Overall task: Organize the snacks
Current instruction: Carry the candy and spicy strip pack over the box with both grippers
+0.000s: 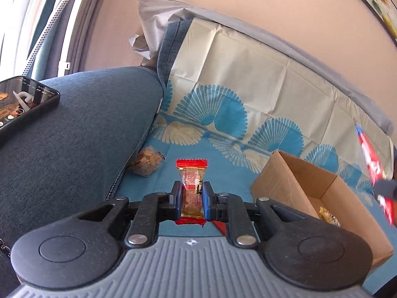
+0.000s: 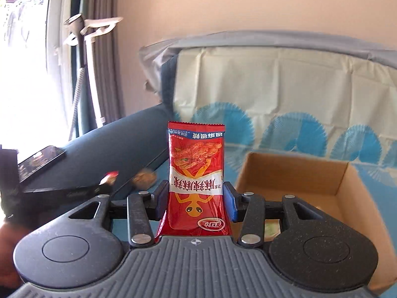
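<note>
My left gripper (image 1: 191,186) is shut on a small clear snack packet with red ends (image 1: 191,181), held above the blue sofa cover. My right gripper (image 2: 196,188) is shut on a red spicy snack bag (image 2: 196,173), held upright just left of an open cardboard box (image 2: 345,181). The box (image 1: 285,178) sits to the right of the left gripper and holds a wrapped snack (image 1: 328,214). The red bag also shows at the right edge of the left wrist view (image 1: 372,164). A clear packet of brown snacks (image 1: 146,162) lies against the sofa arm.
A phone (image 1: 22,101) lies on the blue sofa arm (image 1: 82,129). A patterned sheet (image 1: 248,79) covers the sofa seat and back. A window and curtains are at the left. The left gripper shows blurred in the right wrist view (image 2: 109,177).
</note>
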`<state>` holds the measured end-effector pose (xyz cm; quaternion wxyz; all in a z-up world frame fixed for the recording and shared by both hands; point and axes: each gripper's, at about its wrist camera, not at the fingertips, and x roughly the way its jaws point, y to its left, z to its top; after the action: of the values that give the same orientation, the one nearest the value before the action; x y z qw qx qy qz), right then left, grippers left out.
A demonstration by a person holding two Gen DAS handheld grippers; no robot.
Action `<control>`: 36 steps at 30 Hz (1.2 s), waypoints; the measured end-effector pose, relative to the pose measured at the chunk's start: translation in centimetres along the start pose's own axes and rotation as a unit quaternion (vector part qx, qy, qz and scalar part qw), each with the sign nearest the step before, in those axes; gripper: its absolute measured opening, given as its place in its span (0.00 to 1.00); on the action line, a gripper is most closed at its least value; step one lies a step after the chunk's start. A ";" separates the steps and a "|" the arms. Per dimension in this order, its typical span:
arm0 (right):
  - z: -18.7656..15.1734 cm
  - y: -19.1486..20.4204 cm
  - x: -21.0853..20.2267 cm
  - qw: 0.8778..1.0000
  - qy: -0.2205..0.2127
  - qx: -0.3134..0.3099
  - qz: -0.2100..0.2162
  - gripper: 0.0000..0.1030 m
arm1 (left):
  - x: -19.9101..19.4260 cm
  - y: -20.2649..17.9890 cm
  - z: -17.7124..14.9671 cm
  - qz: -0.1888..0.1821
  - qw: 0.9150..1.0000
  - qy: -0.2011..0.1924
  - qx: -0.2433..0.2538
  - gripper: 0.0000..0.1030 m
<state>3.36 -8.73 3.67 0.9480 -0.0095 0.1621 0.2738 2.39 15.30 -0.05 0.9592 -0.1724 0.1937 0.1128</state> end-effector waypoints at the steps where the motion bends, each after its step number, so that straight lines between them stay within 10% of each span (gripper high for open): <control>1: 0.3 -1.1 0.2 1.000 -0.004 0.000 -0.010 0.46 | 0.2 0.0 -0.1 0.001 1.000 0.002 0.000 0.17; 36: -4.3 -12.5 1.5 0.976 -0.001 0.173 -0.132 0.46 | 1.9 -6.1 -0.6 0.007 0.995 0.046 0.090 0.17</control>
<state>9.74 -19.04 -1.75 0.9634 0.1333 0.2029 0.1141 5.68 9.76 0.44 0.9599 -0.0894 0.2486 0.0938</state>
